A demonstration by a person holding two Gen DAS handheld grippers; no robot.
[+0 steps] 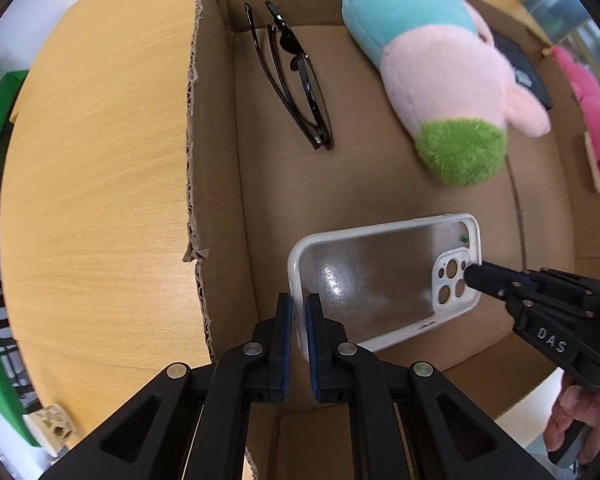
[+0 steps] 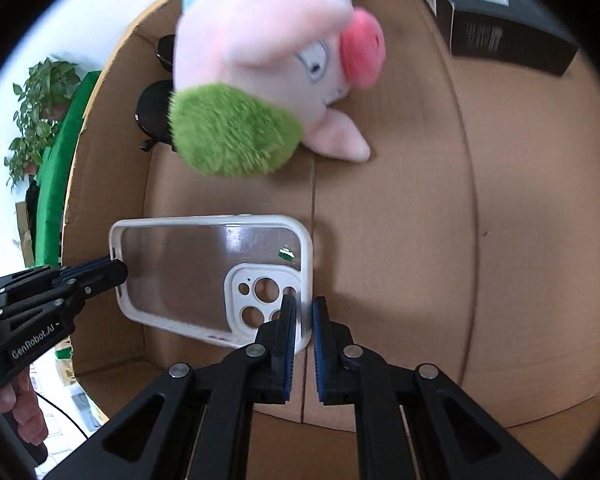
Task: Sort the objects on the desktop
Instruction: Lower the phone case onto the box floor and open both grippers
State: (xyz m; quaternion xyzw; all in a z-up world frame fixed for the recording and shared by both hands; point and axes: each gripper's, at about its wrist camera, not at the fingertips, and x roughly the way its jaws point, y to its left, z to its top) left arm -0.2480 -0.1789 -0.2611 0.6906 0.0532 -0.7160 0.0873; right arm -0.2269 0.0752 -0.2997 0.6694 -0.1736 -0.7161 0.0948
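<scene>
currently both tools grip the clear phone case (image 1: 384, 280) inside the cardboard box (image 1: 212, 184): left tool (image 1: 299, 312) clenched on its plain short edge, right tool (image 2: 303, 316) clamped on the camera-cutout end. plush pig (image 1: 440, 68) upper right, folded glasses (image 1: 296, 80) upper middle, black box (image 2: 496, 12) in far corner. box sits on wooden tabletop (image 1: 100, 160).

Glossy clear plastic phone case (image 1: 384, 280) with white rim; fuzzy cloth plush pig (image 1: 440, 76); rough matt cardboard box (image 1: 212, 184); smooth wood-grain table (image 1: 100, 160).
</scene>
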